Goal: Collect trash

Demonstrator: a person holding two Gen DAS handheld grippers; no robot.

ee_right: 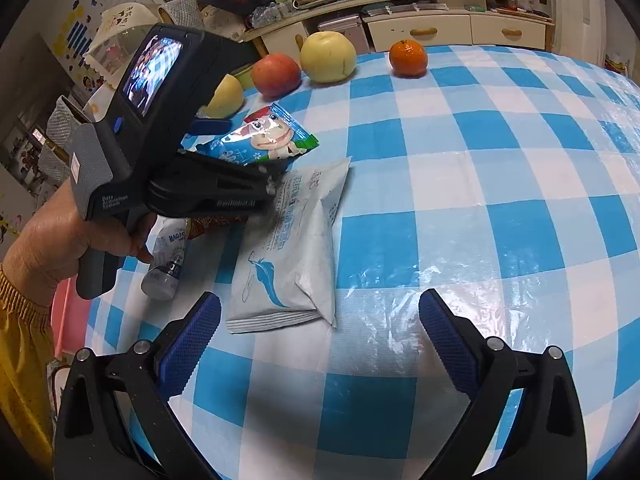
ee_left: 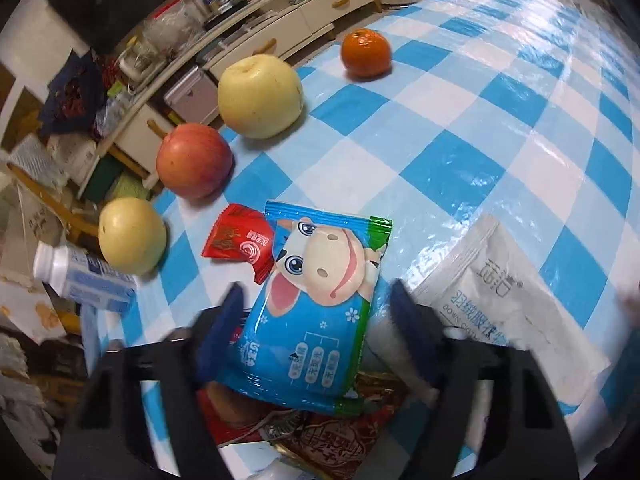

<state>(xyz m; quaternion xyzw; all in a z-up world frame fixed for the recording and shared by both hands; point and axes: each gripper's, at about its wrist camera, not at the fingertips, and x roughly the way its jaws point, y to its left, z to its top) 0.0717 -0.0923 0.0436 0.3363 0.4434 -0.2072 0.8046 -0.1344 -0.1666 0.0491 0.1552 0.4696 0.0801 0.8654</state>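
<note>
Currently, left gripper jaws half-open around blue snack packet, contact unclear; right gripper wide open, empty, above checked tablecloth.

4 fruits (1 orange), 4 wrappers, 1 bottle

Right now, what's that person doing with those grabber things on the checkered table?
A person is picking up trash with a two-finger gripper in each hand. The left gripper is around a blue snack packet with a cartoon cow, though whether its pads are pressing yet is hard to tell. The right gripper hangs open and empty above the blue-and-white checkered tablecloth, near a white down-wash pouch. A red candy wrapper lies beside the packet. Two pears, an apple and a mandarin sit in a row behind.
</note>
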